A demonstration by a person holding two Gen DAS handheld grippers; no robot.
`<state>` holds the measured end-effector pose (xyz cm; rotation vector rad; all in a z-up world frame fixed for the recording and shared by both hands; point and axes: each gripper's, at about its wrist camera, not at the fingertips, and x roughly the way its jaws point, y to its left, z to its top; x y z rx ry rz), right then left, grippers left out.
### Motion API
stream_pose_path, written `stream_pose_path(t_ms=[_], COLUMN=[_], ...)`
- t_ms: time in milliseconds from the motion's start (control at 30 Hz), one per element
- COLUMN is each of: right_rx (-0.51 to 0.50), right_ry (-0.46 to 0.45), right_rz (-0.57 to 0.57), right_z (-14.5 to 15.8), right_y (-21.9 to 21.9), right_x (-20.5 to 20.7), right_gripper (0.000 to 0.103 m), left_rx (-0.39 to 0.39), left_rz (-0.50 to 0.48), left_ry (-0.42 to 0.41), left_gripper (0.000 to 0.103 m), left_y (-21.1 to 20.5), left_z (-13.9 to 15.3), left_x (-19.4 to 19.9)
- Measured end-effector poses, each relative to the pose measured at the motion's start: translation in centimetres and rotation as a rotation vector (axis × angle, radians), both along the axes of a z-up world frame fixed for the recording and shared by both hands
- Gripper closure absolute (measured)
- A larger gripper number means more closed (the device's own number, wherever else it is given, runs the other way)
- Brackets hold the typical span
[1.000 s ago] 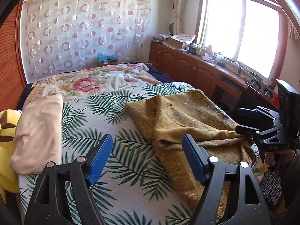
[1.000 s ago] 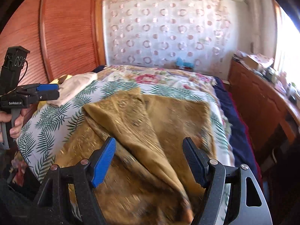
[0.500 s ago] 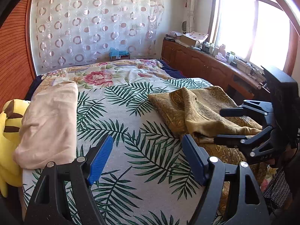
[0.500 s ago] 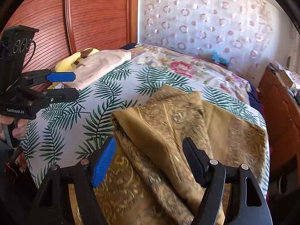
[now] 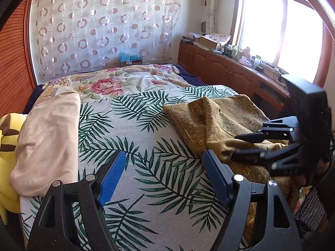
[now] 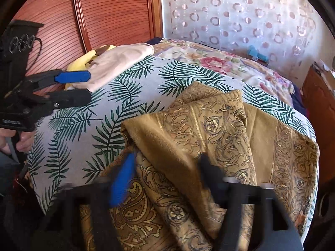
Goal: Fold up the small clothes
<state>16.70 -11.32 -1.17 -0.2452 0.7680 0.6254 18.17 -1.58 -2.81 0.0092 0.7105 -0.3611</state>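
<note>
Left wrist view, left to right. Yellow plush toy (image 5: pixel 6 146) at the bed's left edge, partly under a folded pink cloth (image 5: pixel 48 138). Bedspread with green palm-leaf print (image 5: pixel 134 129) bare across the middle. Left gripper (image 5: pixel 163 173) above that bare print, jaws wide, blue pads clear of all fabric, nothing between them. Gold patterned cloth (image 5: pixel 211 123) crumpled at the bed's right side, lower part trailing over the near edge. Right gripper (image 5: pixel 230 146) reaching into the cloth's near fold from the right. Wooden cabinets (image 5: pixel 226 71) under a bright window beyond.

Right wrist view, left to right. Left gripper (image 6: pixel 83 87) at the frame's left, held by a hand (image 6: pixel 23 140), well apart from the gold patterned cloth (image 6: pixel 219 129). Right gripper (image 6: pixel 165 165) blurred, jaws closing, with a raised ridge of the cloth between them; firm contact of the pads not yet discernible.

Handling, as judgement. Soft, thin, limp weave: likely light, prone to sag and bunch, unlikely to slip from ribbed pads. Best hold at a hemmed corner or along the printed border, through a single layer, one gripper per corner, so as to spread the piece flat before folding. Grip on a bunched ridge likely to drag several layers together.
</note>
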Motion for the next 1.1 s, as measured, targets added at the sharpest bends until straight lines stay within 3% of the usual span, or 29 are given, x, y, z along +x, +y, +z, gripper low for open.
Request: stream_pose_path(t_ms=[33,67,167,433,700,933,1033,1100], right_rx=[0.013,0.03,0.051,0.057,0.049,0.052,0.001,-0.034], right_ry=[0.004,0.004,-0.029,-0.155,-0.114,-0.088,-0.063,-0.069], right_rz=[0.005,0.008,-0.012,-0.178,-0.345,-0.411,-0.466,-0.507], right_z=[0.1,0.3,1.2,4.2,3.0,2.6,2.0,1.9], right_y=[-0.3,-0.7,-2.2,-9.2,-15.9,-15.3,-15.0,-14.6], right_x=[0.2,0.2,0.4,1.8,5.7,8.1,9.4,9.8], right_gripper=[0.075,0.091,0.097,0.098,0.099,0.099,0.098,0.084], left_rx=[-0.003,-0.007,-0.016,-0.021,-0.028,-0.024,-0.024,-0.022], left_rz=[-0.002,-0.004,-0.008,-0.044,-0.084,-0.1,-0.105,-0.107], left_ry=[0.005,0.01,0.028,0.074,0.088,0.103,0.108,0.11], left_gripper=[0.026,0.026,0.026,0.026,0.026,0.026,0.026,0.026], left_y=[-0.1,-0.1,-0.4,-2.5,-4.6,-5.8,-6.0,-6.0], left_z=[-0.2,-0.3,-0.9,-2.3,-2.5,-2.7,-2.8,-2.9], left_x=[0.2,0.3,0.8,1.8,1.7,1.2,1.2,1.1])
